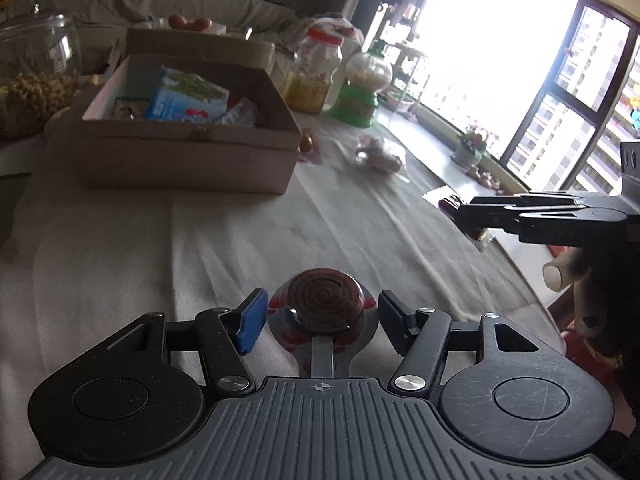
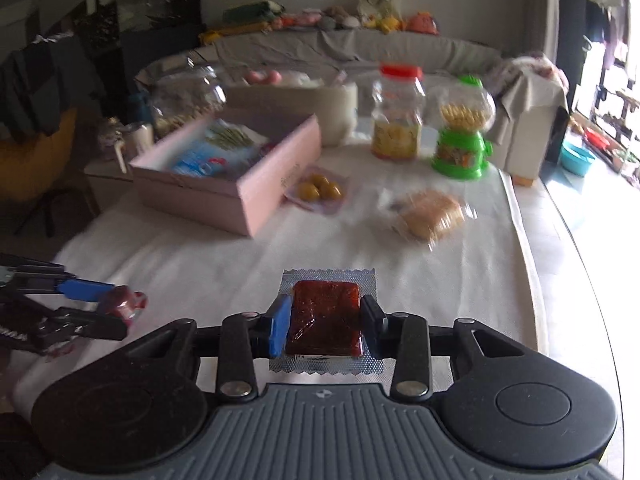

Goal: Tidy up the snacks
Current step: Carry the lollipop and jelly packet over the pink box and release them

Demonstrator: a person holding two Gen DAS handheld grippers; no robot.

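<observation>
Your right hand-held gripper (image 2: 324,322) clamps a red-brown snack packet (image 2: 325,316) between its pads. Your left hand-held gripper (image 1: 319,320) stands wide around a round spiral snack (image 1: 325,303), pads apart from it; pink box (image 2: 240,184) ahead.

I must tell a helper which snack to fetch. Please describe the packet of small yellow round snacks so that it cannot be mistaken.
Find the open pink box on the white tablecloth. The packet of small yellow round snacks lies flat beside its right corner. Unlike the bread-coloured bag further right, it shows three separate yellow balls.

Left gripper (image 1: 318,322) jaws apart, right gripper (image 2: 325,320) clamped, angled downward
</observation>
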